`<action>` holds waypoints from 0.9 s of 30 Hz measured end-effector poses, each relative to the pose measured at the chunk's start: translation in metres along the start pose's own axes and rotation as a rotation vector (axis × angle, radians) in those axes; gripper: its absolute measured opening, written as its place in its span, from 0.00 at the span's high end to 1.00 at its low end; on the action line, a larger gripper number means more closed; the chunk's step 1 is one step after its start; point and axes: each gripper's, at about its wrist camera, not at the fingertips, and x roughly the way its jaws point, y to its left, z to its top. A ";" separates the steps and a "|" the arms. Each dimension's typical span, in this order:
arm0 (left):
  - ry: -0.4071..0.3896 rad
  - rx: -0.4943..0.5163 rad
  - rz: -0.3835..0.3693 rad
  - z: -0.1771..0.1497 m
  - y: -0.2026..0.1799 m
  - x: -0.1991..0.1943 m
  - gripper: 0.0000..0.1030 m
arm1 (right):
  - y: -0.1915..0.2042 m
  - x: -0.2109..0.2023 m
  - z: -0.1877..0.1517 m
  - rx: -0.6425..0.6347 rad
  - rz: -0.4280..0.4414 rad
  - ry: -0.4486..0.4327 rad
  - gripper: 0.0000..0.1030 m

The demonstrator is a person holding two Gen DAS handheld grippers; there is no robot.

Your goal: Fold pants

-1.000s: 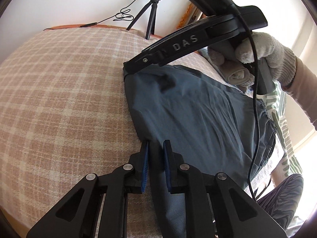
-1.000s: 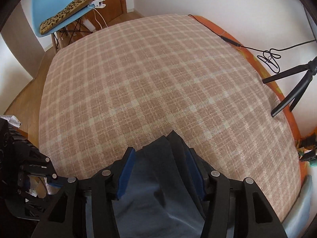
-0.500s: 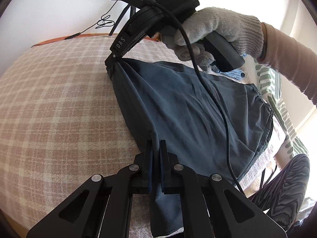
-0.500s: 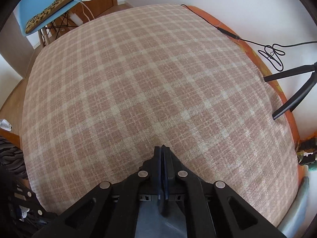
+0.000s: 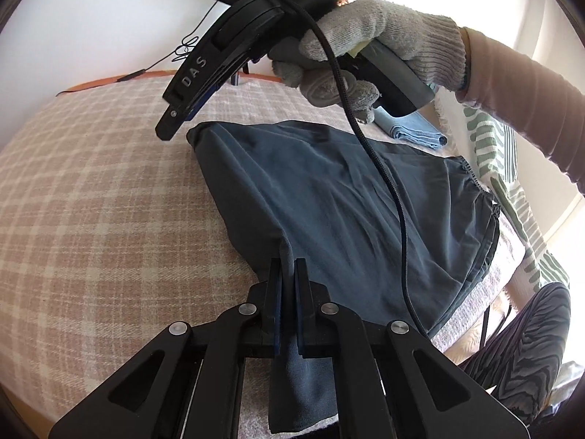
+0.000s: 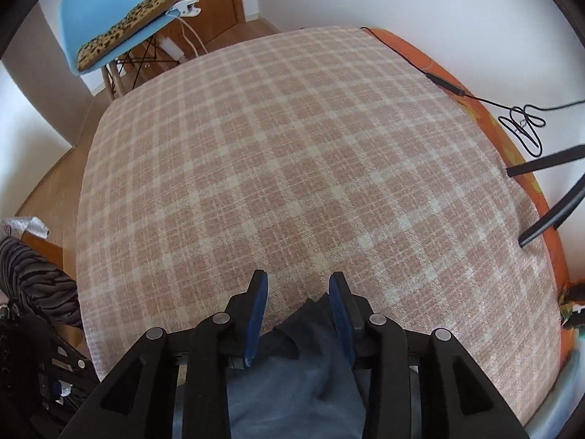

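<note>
Here the dark blue pants lie folded on the plaid bedcover. The left gripper pinches their near edge, jaws pressed together on the cloth. The right gripper, held in a gloved hand, has just been opening; its jaws stand apart above the far corner, which seems to lie loose between them, touching neither pad.

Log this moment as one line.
task: fold pants | left tongs: shut on pants edge | right tongs: just opened, off the pants corner | surface: plaid blanket
</note>
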 end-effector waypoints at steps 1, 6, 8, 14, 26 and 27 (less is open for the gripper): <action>0.001 0.004 0.003 0.000 -0.001 0.001 0.96 | 0.004 0.008 0.002 -0.021 -0.012 0.035 0.65; 0.004 -0.005 0.004 -0.001 0.000 0.001 0.96 | 0.003 0.033 -0.002 -0.045 -0.116 0.150 0.85; 0.000 0.005 0.006 0.000 -0.002 -0.001 0.96 | -0.003 0.023 -0.009 0.001 -0.110 0.119 0.99; -0.018 -0.018 0.051 0.005 0.000 -0.002 0.72 | -0.039 -0.042 -0.051 0.217 -0.081 -0.066 1.00; -0.004 0.222 -0.057 -0.009 -0.060 0.003 0.97 | -0.104 -0.089 -0.140 0.599 -0.033 -0.212 1.00; -0.008 0.234 -0.049 -0.008 -0.062 0.003 0.97 | -0.102 -0.091 -0.139 0.587 -0.052 -0.215 1.00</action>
